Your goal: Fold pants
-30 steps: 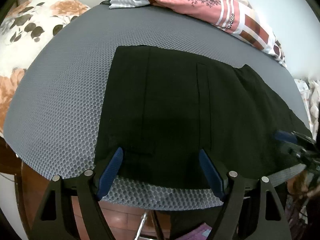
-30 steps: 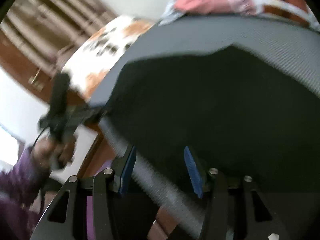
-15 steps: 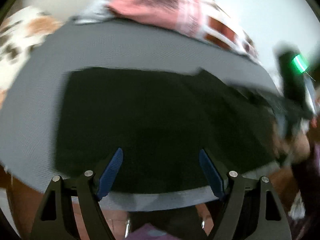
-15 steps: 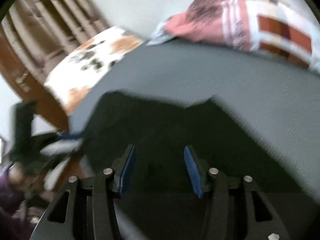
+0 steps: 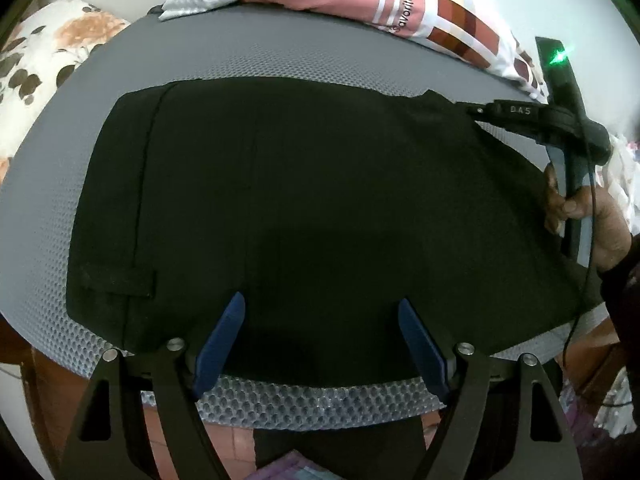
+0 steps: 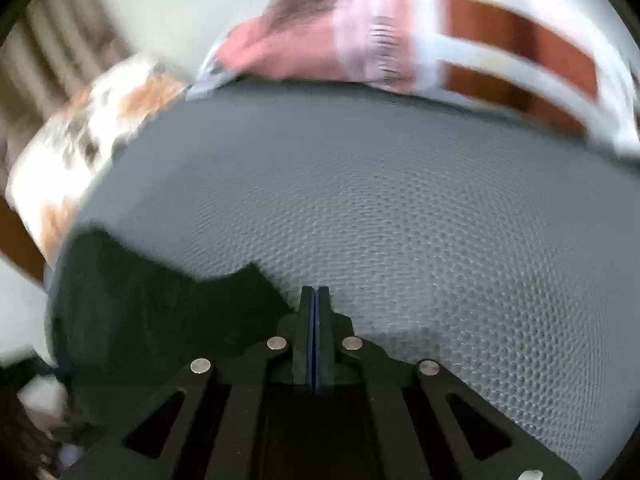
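The black pants [image 5: 304, 208] lie flat across the grey mesh tabletop [image 5: 256, 72]; soft and limp, they should drape freely, best pinched at a corner or hem. The right tool [image 6: 315, 300] is clamped on their far right corner. The left tool [image 5: 320, 336] hovers spread wide over their near edge, holding nothing.
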